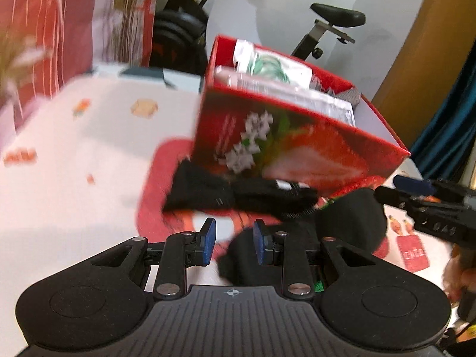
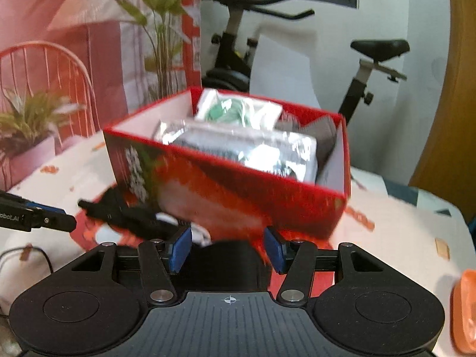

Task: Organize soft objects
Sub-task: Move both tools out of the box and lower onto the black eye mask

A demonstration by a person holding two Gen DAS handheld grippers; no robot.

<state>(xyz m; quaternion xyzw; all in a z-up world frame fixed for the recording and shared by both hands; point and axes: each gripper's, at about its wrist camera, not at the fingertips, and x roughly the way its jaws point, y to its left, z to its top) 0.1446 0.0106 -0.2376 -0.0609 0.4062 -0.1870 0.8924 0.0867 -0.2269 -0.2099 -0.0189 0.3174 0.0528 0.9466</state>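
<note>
Both wrist views, motion-blurred. We see the left gripper (image 1: 234,245) with its blue pads parted and nothing between them; a black soft item (image 1: 247,255) lies just beyond and beneath its right pad. The right gripper (image 2: 227,250) stands wider open, a dark rounded item (image 2: 229,260) lying between its pads; whether the pads touch it we cannot tell. Ahead of both claws stands the red box (image 2: 238,196), already holding bagged soft goods (image 2: 247,145). More black fabric (image 1: 208,192) lies at the box's foot, ahead of the left claw. We judge these pieces light, limp and compressible, unlikely to slip or break; a pinch across a bunched fold near the middle should serve better than a loose edge, which would trail and snag on the box rim.
</note>
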